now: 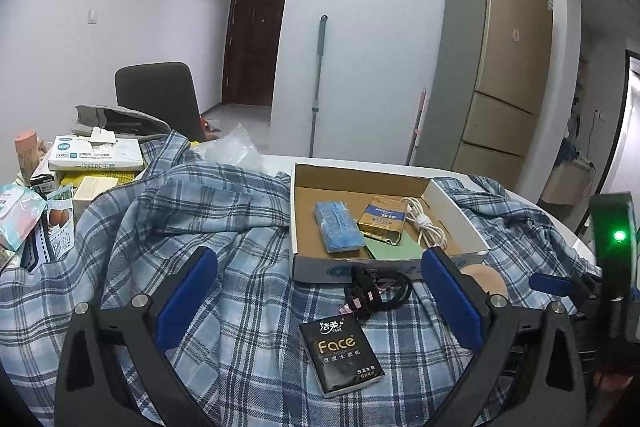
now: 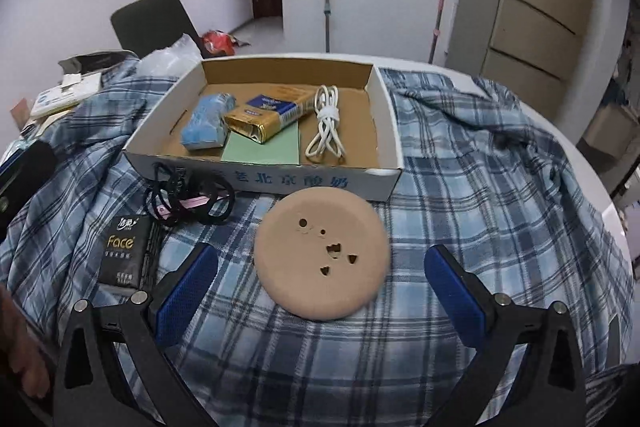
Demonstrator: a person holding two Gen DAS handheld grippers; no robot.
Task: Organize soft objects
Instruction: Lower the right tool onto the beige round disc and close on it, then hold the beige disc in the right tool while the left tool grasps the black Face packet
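While both grippers are hovering with fingers spread wide and holding nothing, the sorting is standing midway: the cardboard box (image 2: 384, 115) is already holding a blue pack (image 2: 208, 123), gold pack (image 2: 264, 115) and white cable (image 2: 326, 125). Just before the box, on the plaid cloth (image 2: 480, 207), are lying the tan sponge disc (image 2: 322, 259), black hair ties (image 2: 188, 195) and black tissue pack (image 1: 342, 357). The right gripper (image 2: 320, 275) is framing the disc; closing on it looks next. The left gripper (image 1: 320, 291) is straddling the tissue pack.

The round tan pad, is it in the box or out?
Out. The round tan pad lies flat on the plaid cloth, in front of the cardboard box, between the right gripper's open fingers.
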